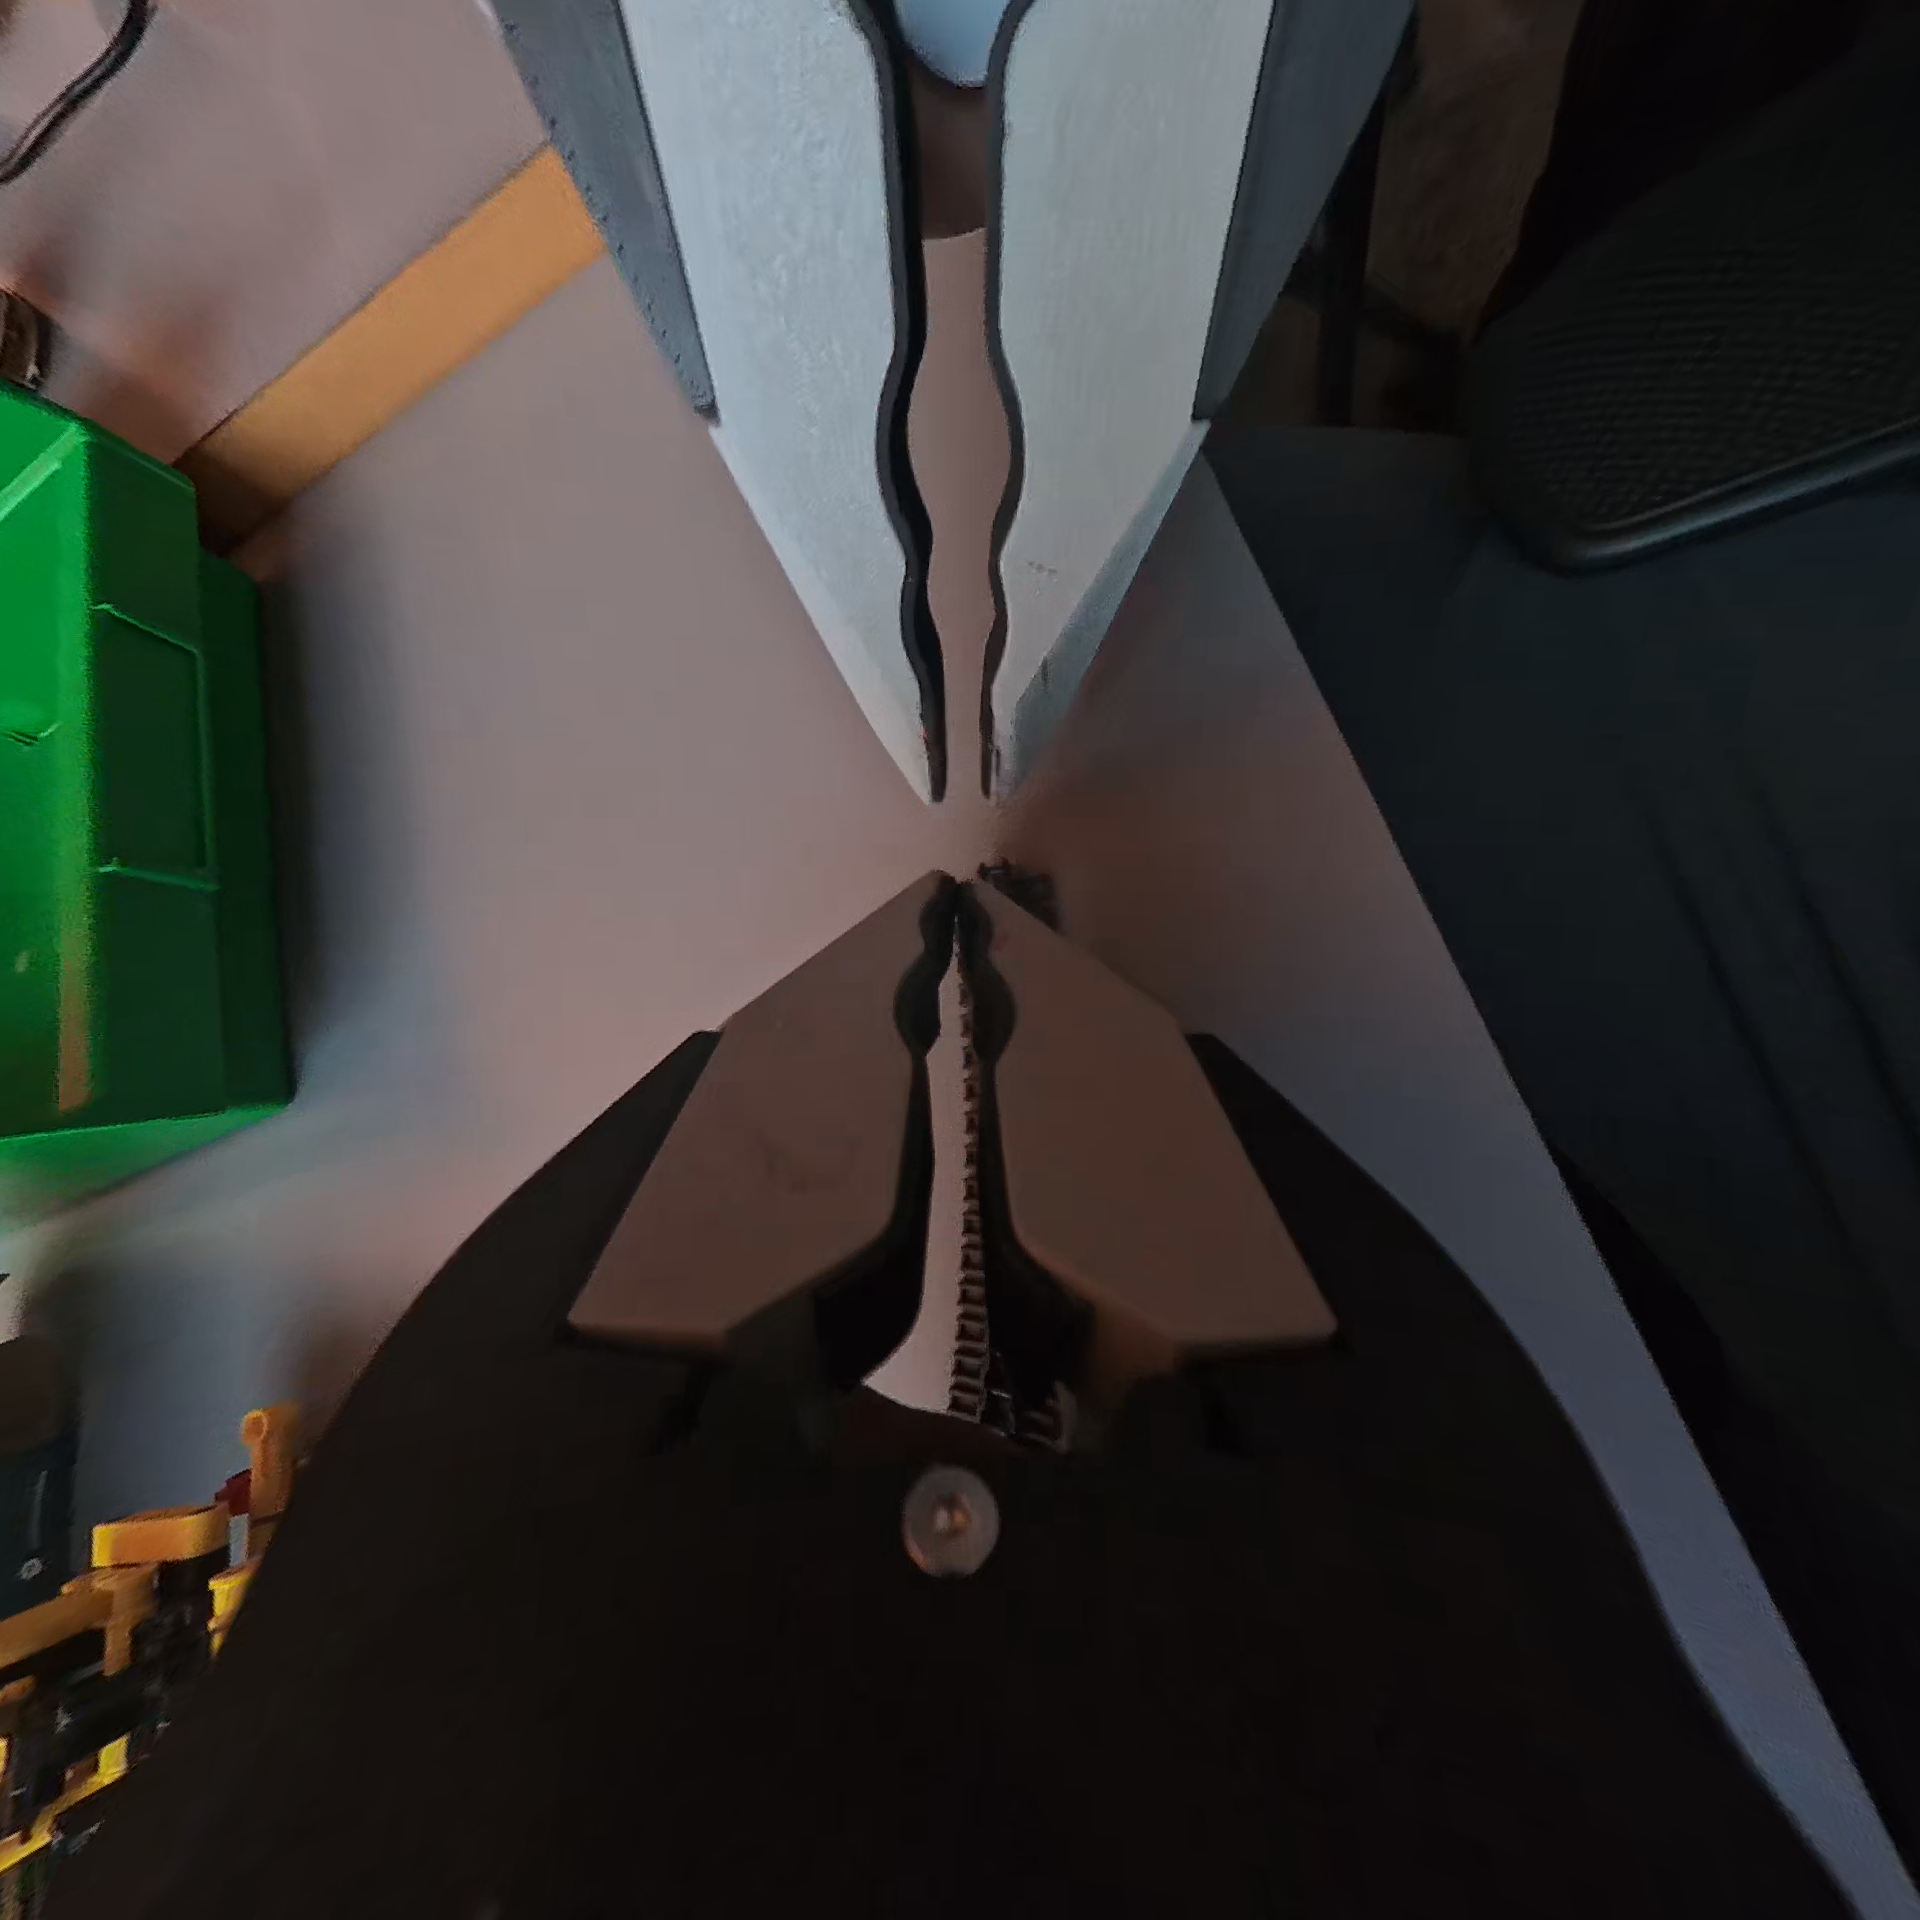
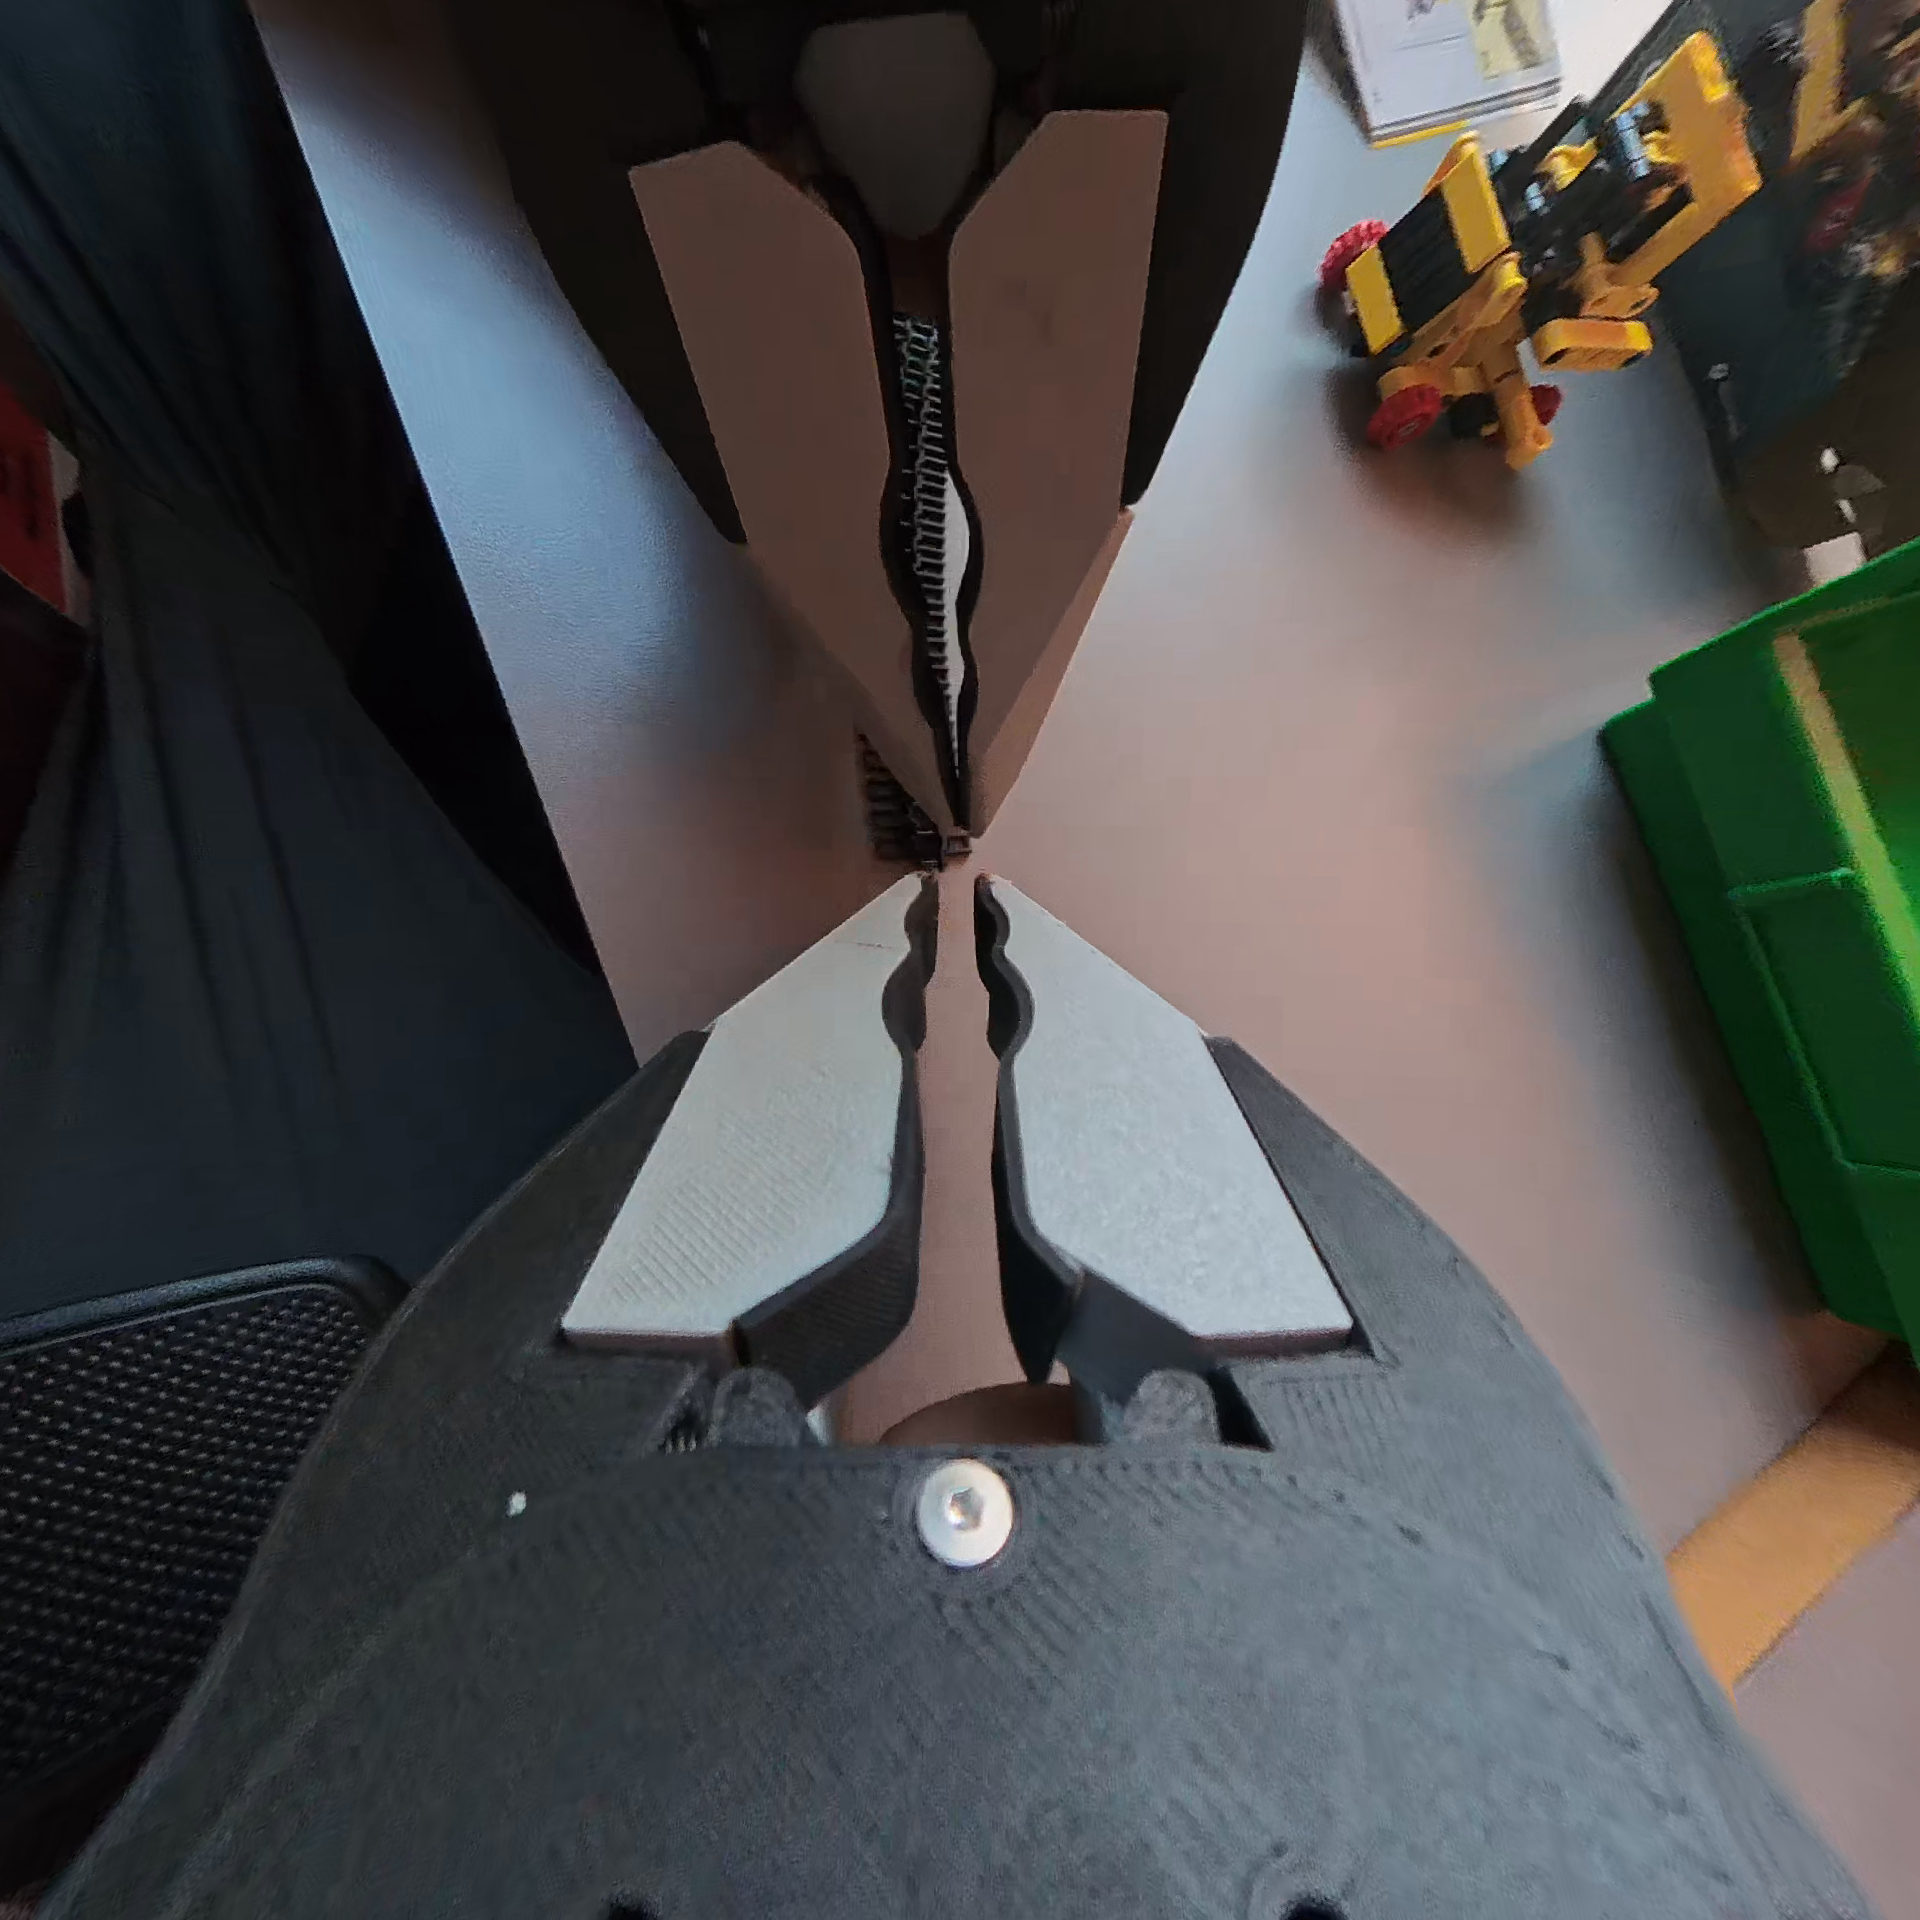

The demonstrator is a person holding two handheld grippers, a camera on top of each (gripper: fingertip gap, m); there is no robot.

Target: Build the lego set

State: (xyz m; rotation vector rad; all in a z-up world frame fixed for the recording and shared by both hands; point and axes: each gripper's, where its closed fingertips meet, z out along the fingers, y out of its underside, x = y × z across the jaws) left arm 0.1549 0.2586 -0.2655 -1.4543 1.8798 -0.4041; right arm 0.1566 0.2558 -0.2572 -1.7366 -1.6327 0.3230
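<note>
Two grippers were held tip to tip over the pale table [image 2: 1299,935]. A black toothed track [image 2: 928,582] was pinched in the left gripper [image 1: 957,883], while the right gripper [image 2: 956,881] was slightly parted, empty. Farther off, a green bin [image 2: 1787,935] and a yellow lego vehicle [image 2: 1496,281] were seen.

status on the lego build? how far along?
Done: the yellow-and-black lego vehicle stands largely assembled on the white table, red wheel hubs on. In hand: the left gripper is shut on a black ribbed track strip; the right gripper, slightly open and empty, faces it tip to tip. Left: fitting that strip. Contents of the green plastic bin aren't visible.
</note>
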